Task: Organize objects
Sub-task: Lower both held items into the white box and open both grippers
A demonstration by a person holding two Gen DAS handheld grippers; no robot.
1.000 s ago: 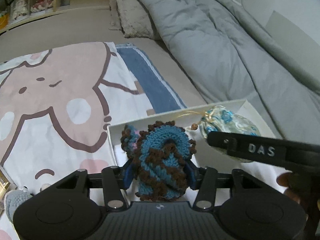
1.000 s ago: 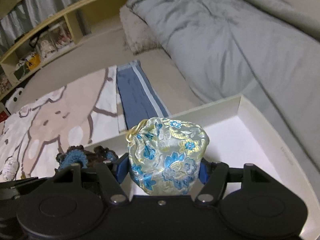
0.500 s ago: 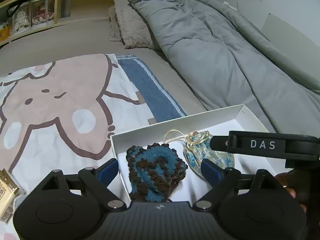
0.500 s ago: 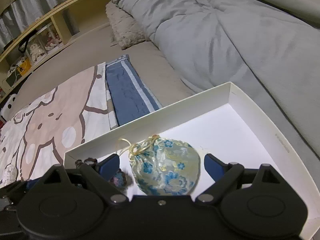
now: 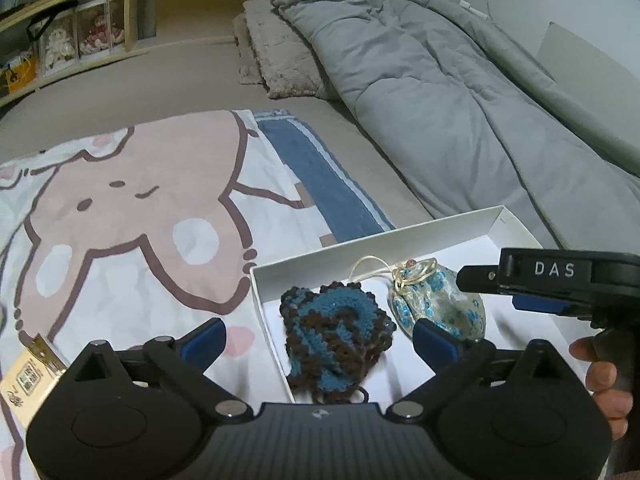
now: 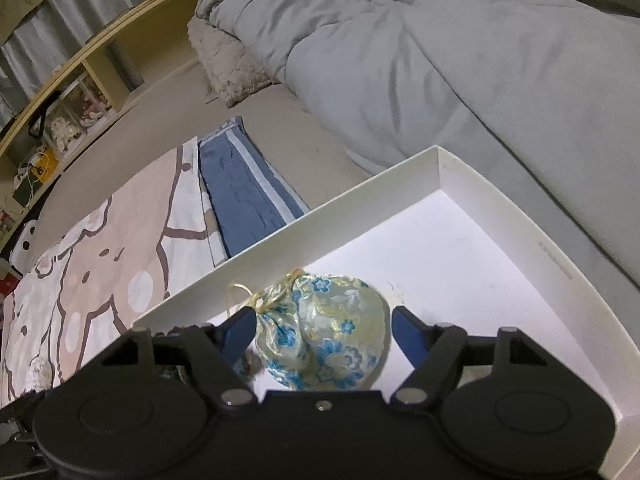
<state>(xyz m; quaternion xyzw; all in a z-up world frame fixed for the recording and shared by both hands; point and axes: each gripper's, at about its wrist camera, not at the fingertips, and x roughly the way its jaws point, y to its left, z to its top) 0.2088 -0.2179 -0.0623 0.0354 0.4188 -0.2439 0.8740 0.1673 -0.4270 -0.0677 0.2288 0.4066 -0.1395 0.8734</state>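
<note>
A white shallow box [image 5: 376,240] lies on the bed; it also shows in the right wrist view [image 6: 500,196]. A blue and brown crocheted piece [image 5: 334,338] lies in its left end. A floral drawstring pouch [image 5: 438,306] lies beside it, also in the right wrist view [image 6: 324,330]. My left gripper [image 5: 320,338] is open and empty, held just above the crocheted piece. My right gripper [image 6: 320,330] is open and empty, just above the pouch; its side shows in the left wrist view [image 5: 552,282].
A cartoon-print blanket [image 5: 132,200] and a folded blue towel [image 5: 320,184] lie left of the box. A grey duvet [image 5: 440,92] and pillow [image 5: 276,60] lie beyond. A small card [image 5: 30,376] lies at the lower left. Shelves [image 5: 72,36] stand at the back.
Both grippers opened and let go: the crocheted piece and the pouch now lie in the box. Both grippers have drawn back and up from them.
</note>
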